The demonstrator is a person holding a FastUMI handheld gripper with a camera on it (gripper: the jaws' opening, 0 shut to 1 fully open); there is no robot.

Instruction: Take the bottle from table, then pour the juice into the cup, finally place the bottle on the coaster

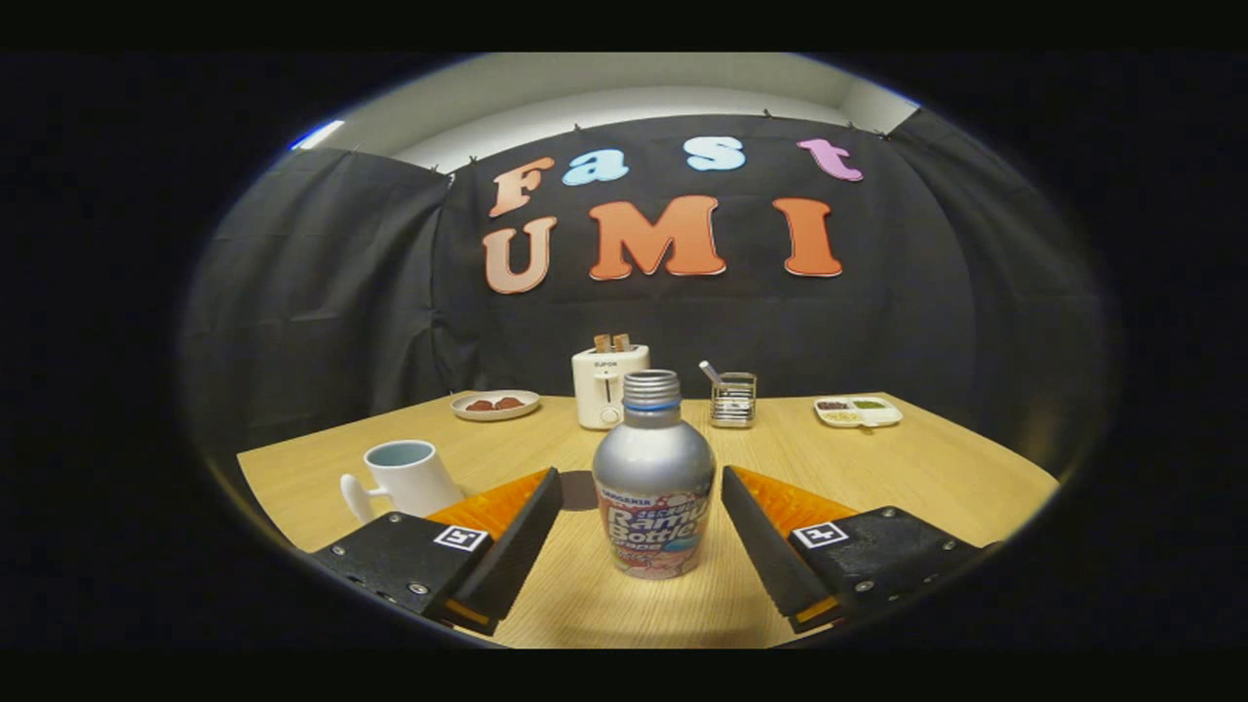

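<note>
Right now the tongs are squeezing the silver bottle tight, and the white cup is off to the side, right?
Not quite. In the gripper view the tongs are open: the silver bottle stands upright between the two fingers, with a gap on each side, so nothing is squeezing it yet. The white cup is indeed off to the side, beyond the left finger.

place: staged recording booth | cues: black cloth wall, wooden table, toaster

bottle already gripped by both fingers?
No, the bottle stands upright on the table between the open gripper fingers, with a gap on each side.
</note>
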